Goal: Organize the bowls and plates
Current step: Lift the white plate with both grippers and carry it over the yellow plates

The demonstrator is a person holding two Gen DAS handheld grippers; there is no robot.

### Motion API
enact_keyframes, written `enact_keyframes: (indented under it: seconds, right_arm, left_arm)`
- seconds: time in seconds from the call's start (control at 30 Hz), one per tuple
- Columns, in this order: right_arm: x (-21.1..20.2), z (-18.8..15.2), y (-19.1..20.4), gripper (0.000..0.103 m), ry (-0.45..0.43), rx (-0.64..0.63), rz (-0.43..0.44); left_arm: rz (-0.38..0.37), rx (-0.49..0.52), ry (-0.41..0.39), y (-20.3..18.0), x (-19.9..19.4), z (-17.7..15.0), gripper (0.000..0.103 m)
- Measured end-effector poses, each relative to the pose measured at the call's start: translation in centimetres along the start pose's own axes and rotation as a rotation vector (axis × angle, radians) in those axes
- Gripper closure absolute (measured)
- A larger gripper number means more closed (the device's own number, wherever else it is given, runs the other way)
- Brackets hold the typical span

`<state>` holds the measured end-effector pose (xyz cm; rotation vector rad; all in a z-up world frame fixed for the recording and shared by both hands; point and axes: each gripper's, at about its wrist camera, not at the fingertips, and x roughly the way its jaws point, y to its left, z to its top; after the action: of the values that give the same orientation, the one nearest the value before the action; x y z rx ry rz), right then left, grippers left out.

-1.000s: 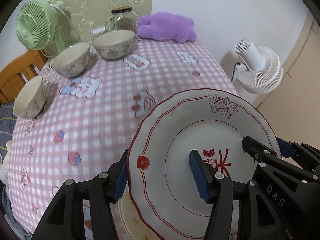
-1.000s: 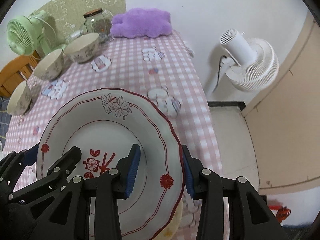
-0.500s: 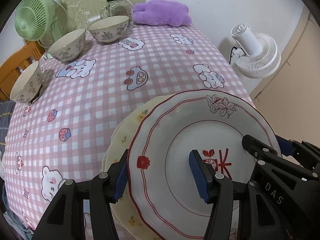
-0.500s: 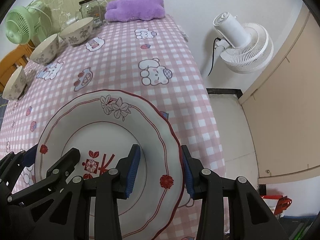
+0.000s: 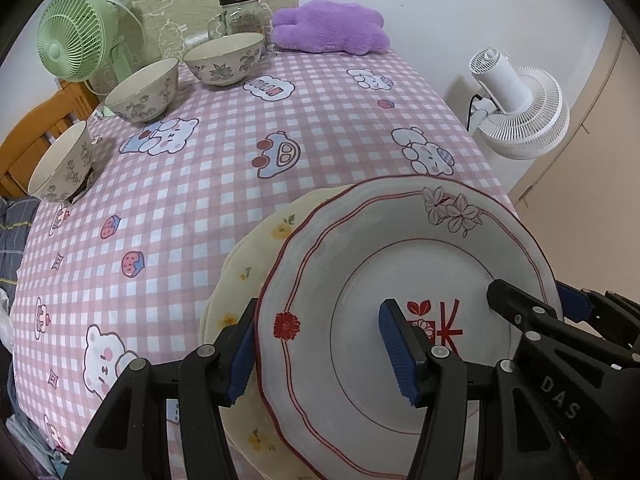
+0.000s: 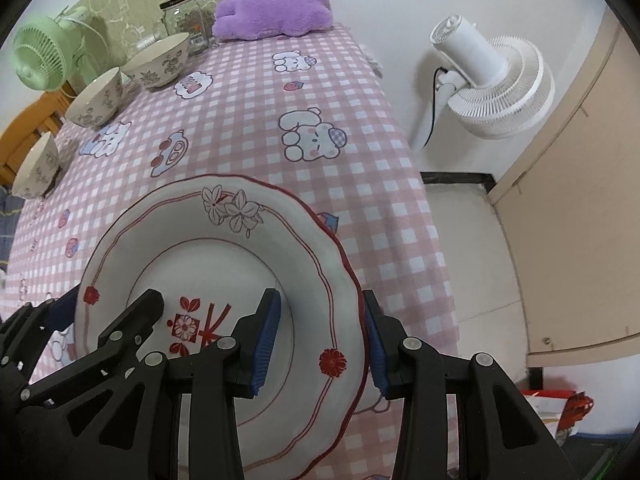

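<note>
Left wrist view: the left claw (image 5: 320, 350) clamps the left rim of the red-trimmed plate (image 5: 400, 280), the right claw (image 6: 320, 338) its right rim. The plate is held above a yellow plate (image 5: 244, 276) on the tabletop (image 5: 320, 128). Three bowls (image 5: 144, 90) stand far left.

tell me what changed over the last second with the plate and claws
Both claws, left and right, carried the red-rimmed plate back toward the table's near edge, so the yellow plate beneath shows more and more tablecloth lies ahead. Both grips on the rim and the three bowls stayed as they were.
</note>
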<state>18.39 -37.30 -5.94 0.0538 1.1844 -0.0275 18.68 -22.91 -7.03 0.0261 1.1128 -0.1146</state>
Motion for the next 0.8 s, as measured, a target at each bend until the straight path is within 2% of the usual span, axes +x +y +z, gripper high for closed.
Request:
enact_keyframes:
  seconds: [0.1,0.2,0.4,0.73,0.8]
  right_arm:
    - [-0.5,0.1,-0.3,0.060,-0.013,-0.002,0.013]
    - [-1.2,0.6,-0.3,0.071,-0.035,-0.017,0.013]
    - [-0.9,0.7,-0.3,0.071,-0.029,-0.036,0.012]
    - [-0.1,0.3,1.5,0.071,0.012,-0.044,0.041]
    - [0.0,0.4,1.7,0.071,0.016,-0.051,0.035]
  left_arm:
    - [-0.004,-0.003,0.001,0.0,0.0,0.1,0.044]
    - [0.002,0.001,-0.001,-0.1,0.0,0.0,0.044]
    - [0.013,0.013,0.000,-0.1,-0.2,-0.1,0.044]
    - [0.096,0.008,0.003,1.0,-0.4,-0.5,0.043]
    - [0.109,0.023,0.006,0.7,-0.2,-0.4,0.039]
